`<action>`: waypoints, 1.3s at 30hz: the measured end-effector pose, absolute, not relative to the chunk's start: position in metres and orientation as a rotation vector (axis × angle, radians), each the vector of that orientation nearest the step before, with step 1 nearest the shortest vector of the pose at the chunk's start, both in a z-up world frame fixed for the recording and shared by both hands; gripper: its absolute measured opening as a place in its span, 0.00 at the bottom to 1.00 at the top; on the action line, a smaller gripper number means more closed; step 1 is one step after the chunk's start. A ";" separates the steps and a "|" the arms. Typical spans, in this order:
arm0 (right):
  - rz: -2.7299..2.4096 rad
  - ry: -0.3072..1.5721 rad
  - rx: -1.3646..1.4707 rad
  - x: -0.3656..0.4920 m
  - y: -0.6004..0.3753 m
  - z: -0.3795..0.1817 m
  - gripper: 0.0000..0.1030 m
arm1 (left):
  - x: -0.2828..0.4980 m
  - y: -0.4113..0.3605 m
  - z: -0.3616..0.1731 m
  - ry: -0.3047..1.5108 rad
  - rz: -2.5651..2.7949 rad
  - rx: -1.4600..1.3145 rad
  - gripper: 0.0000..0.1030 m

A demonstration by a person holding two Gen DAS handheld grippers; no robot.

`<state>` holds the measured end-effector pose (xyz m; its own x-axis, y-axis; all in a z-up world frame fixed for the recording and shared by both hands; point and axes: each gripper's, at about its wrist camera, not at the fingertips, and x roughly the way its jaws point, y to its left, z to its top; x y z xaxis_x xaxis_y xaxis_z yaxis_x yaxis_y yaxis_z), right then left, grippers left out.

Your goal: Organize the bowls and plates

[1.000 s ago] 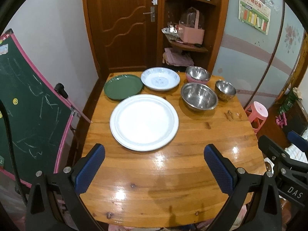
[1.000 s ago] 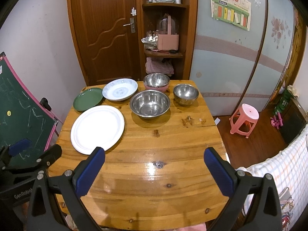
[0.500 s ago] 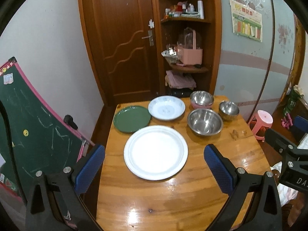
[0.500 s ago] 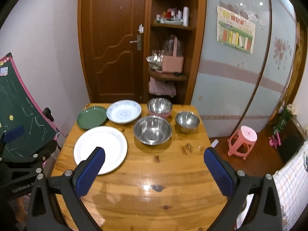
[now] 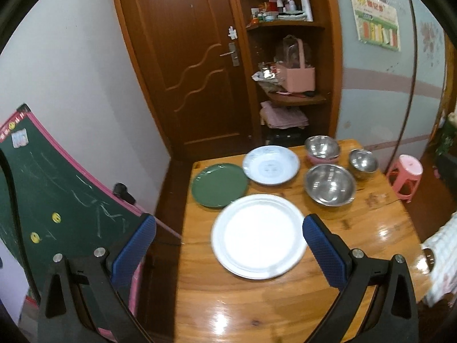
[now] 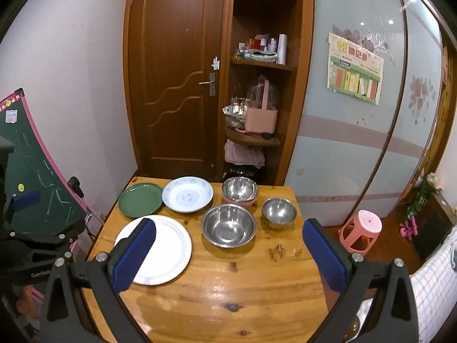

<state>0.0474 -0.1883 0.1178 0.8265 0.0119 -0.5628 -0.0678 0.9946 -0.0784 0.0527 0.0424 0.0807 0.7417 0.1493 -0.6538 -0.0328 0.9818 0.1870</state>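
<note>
While both grippers hang spread and empty, left gripper [image 5: 228, 253] overlapping large white plate [image 5: 258, 235], right gripper [image 6: 228, 253] hiding its near rim.

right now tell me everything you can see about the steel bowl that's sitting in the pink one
The steel bowl is round, shiny and looks like polished metal, with reflections on its inner wall and nothing visible inside. It sits upright, nested in a pink bowl whose rim shows below it. The pair stands at the far edge of the wooden table, right of the pale blue patterned plate and behind the large steel bowl. No hand-held gripper touches it.
</note>
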 end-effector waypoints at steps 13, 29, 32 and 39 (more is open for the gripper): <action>0.089 0.724 -0.110 0.110 -0.173 0.084 0.94 | 0.122 0.096 0.019 0.886 0.125 0.153 0.99; 0.201 1.157 0.021 0.197 -0.143 -0.058 0.71 | 0.230 0.188 -0.130 1.179 -0.024 -0.204 0.94; 0.223 1.242 0.068 0.212 -0.143 -0.085 0.65 | 0.242 0.201 -0.154 1.226 -0.034 -0.286 0.86; 0.258 1.372 0.147 0.236 -0.142 -0.133 0.57 | 0.247 0.205 -0.188 1.307 -0.088 -0.349 0.73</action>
<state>0.2365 -0.1424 -0.1332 0.1758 0.2664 -0.9477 -0.0958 0.9628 0.2528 0.2467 0.2047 -0.1877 0.2654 -0.2587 -0.9288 -0.1317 0.9446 -0.3008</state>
